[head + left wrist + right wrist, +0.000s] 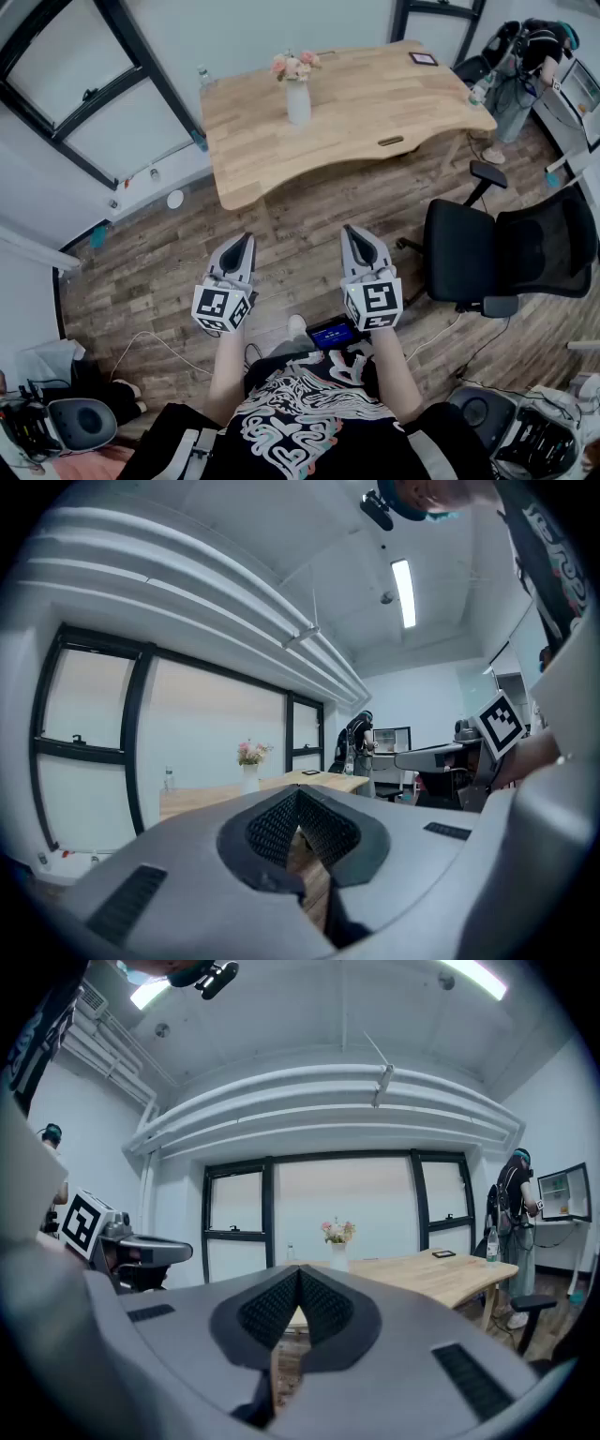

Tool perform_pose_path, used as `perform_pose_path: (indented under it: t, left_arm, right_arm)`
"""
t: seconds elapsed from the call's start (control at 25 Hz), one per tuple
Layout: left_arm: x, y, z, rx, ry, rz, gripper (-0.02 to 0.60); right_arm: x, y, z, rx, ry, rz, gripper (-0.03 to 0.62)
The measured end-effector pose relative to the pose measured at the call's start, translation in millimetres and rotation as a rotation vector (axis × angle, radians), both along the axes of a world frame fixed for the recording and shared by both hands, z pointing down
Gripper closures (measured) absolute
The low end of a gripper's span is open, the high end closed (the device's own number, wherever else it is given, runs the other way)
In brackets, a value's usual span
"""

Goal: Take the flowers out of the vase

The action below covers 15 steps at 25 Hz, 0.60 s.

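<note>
Head view: flowers (293, 66) in white vase (298, 105), upper centre of frame, on bench (375, 112), well apart from both grippers.
Jaws: left gripper (240, 251) and right gripper (357, 244) both pressed together, nothing between.
Risk: tugging stems with vase unsteadied likely lifts or tips it; pinching high crushes blooms.

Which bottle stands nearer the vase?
The bottle at the table's left corner; the other bottle stands at the right end, farther from the vase.
</note>
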<state>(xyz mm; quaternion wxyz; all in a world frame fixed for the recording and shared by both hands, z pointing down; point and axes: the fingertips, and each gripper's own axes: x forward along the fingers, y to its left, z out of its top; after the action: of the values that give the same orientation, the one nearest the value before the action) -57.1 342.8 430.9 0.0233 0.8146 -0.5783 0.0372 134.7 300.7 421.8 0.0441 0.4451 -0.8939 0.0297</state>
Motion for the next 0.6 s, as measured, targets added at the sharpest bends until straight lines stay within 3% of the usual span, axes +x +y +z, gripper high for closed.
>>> perform_pose_path:
  t: [0.6]
  left_arm:
    - [19, 1, -6, 0.023, 0.026, 0.012, 0.580]
  right_arm:
    - [13, 5, 3, -0.004, 0.009, -0.020, 0.588]
